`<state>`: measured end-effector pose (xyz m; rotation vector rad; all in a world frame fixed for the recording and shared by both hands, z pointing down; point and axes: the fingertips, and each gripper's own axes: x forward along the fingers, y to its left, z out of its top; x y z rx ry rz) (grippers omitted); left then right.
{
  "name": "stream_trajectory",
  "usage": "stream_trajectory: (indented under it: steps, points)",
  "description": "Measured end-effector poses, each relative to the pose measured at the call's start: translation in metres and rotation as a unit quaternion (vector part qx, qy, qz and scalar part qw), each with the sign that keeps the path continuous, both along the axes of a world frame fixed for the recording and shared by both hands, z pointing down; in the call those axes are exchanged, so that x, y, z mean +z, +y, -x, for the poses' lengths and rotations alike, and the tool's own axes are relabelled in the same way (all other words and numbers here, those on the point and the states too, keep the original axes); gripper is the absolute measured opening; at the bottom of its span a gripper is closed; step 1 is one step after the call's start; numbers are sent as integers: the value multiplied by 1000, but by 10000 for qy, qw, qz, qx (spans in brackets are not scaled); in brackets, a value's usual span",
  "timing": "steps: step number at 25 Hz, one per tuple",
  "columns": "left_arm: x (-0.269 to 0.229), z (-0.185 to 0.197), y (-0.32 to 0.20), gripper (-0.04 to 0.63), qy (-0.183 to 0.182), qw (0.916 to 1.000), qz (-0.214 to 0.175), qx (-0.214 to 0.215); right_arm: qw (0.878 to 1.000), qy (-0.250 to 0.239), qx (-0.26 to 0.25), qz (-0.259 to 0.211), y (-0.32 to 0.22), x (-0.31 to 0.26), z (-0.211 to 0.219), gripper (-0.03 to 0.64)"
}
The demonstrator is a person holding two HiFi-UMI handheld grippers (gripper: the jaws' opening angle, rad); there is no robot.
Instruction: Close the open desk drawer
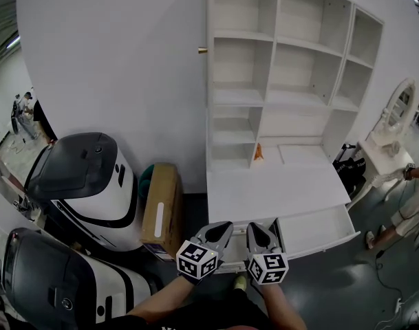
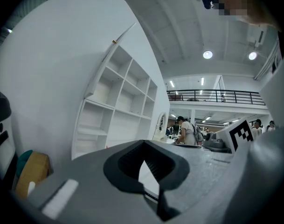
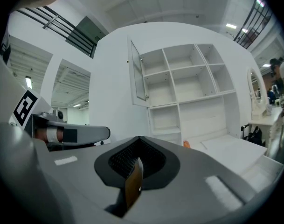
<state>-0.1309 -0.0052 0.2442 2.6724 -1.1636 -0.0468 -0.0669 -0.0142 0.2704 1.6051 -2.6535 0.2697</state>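
Observation:
A white desk with a shelf unit stands against the wall in the head view. Its right-hand drawer is pulled out toward me and looks empty. My left gripper and right gripper hover side by side at the desk's front edge, just left of the drawer and touching nothing. Both sets of jaws are shut with nothing between them. The left gripper points up at the shelf unit. The right gripper faces the shelves and the desk top.
A cardboard box lies on the floor left of the desk. Two white-and-black machines stand further left. A small orange object sits on the desk. To the right are a white mirror table, a black bag and a person.

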Motion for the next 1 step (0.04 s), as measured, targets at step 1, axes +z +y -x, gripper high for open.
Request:
stream_trajectory:
  steps: [1]
  points:
    - [0,0,-1,0,3,10000,-13,2,10000,-12,12,-9,-1,0,0,21]
